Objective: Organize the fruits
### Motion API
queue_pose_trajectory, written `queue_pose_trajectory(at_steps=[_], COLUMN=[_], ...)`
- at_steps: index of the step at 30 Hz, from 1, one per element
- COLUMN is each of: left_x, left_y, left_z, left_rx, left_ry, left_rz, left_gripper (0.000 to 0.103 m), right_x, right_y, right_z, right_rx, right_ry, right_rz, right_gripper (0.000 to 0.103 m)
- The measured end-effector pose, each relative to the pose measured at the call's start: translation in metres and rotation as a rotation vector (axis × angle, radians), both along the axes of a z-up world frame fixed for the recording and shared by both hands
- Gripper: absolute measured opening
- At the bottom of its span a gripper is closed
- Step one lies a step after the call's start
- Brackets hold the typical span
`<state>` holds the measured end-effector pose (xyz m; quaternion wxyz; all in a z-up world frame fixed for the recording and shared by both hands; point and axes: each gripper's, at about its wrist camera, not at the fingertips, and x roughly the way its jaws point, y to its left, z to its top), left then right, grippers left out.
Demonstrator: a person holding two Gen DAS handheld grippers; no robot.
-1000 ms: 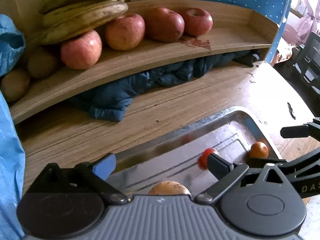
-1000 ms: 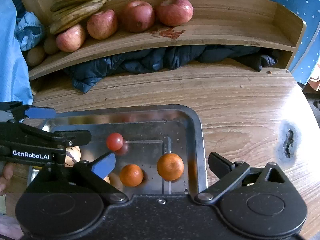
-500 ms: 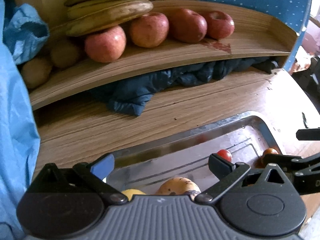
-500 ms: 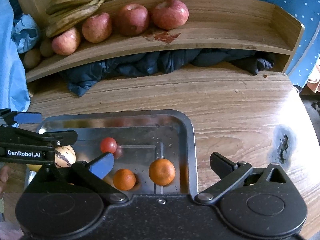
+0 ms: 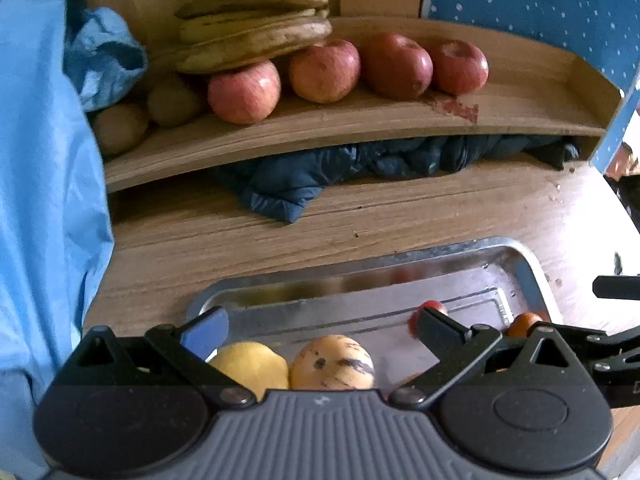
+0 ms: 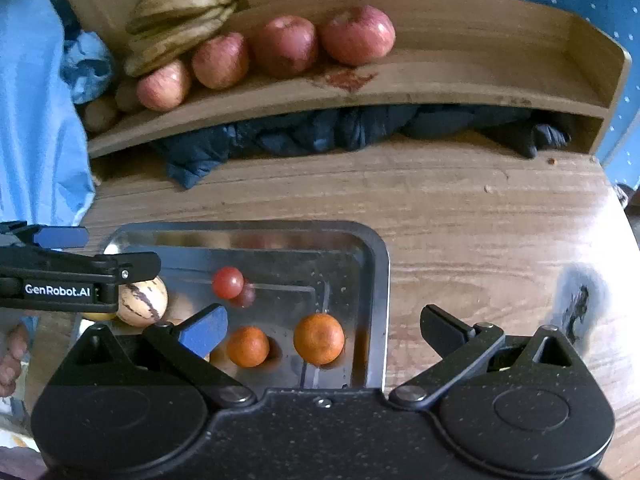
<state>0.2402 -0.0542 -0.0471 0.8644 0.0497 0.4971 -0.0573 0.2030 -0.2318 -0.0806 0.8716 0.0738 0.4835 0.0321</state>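
Note:
A metal tray (image 6: 378,276) on the wooden table holds two oranges (image 6: 319,339) (image 6: 247,346), a cherry tomato (image 6: 227,282), a striped cream melon (image 6: 143,301) and a yellow fruit (image 5: 250,366). My left gripper (image 5: 320,326) hangs open over the tray's left end, just above the striped melon (image 5: 332,362) and the yellow fruit. My right gripper (image 6: 322,326) is open above the tray's right edge, with the larger orange between its fingers but untouched. On the wooden shelf (image 6: 400,80) behind lie several apples (image 6: 356,34), bananas (image 5: 256,28) and kiwis (image 5: 120,128).
A dark blue jacket (image 5: 288,184) is stuffed under the shelf. Blue fabric (image 5: 44,200) hangs along the left side. The table (image 6: 480,220) has a dark burn mark (image 6: 578,304) at the right. A blue dotted panel (image 5: 540,4) stands behind the shelf. A bare foot (image 6: 12,354) shows at lower left.
My left gripper has shifted left and back, bringing the melon and the yellow fruit into view. The right gripper has drifted slightly. Both stay open and empty.

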Motion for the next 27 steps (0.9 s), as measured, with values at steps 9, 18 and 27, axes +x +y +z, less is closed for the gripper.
queue_pose_trajectory(at_steps=[9,18,27], left_x=[-0.025,-0.058,-0.095], left_y=[-0.001,-0.003,0.007], left_z=[0.01,0.024,0.033], left_rx=[-0.02,-0.02,-0.03], left_ry=[-0.032,-0.095,-0.134], left_rz=[0.124,0.227,0.303], left_gripper=[0.103,0.103,0.103], right_x=[-0.01,-0.031,-0.049], right_y=[-0.008,-0.008,-0.007], right_z=[0.011,0.021,0.028], right_rx=[-0.008,-0.016,-0.004], right_ry=[-0.056,-0.128,-0.176], right_rz=[0.043,0.071,0.084], right_gripper=[0.102,0.102,0.102])
